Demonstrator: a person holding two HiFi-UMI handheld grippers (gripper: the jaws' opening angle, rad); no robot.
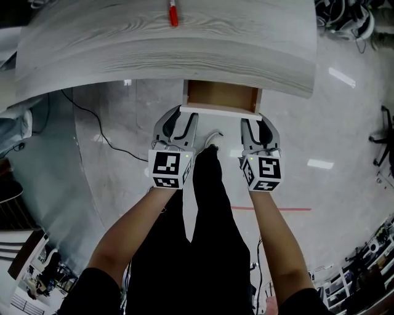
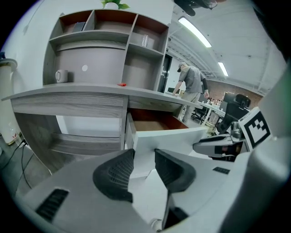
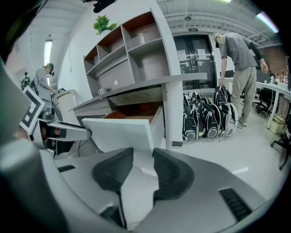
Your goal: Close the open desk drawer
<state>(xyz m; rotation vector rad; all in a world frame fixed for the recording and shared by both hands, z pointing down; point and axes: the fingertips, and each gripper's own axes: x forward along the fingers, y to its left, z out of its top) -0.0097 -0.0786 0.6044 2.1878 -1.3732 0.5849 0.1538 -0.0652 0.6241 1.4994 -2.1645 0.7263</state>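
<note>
The drawer stands pulled out from under the grey wood desk, its brown inside showing behind a white front panel. My left gripper hovers just short of the panel's left end, my right gripper just short of its right end. Both are open by a narrow gap with nothing between the jaws. In the left gripper view the left gripper points at the white front. In the right gripper view the right gripper faces the drawer front.
A red marker lies on the desk top. A shelf unit stands on the desk. A black cable crosses the floor at the left. Several bags and a bending person are to the right of the desk.
</note>
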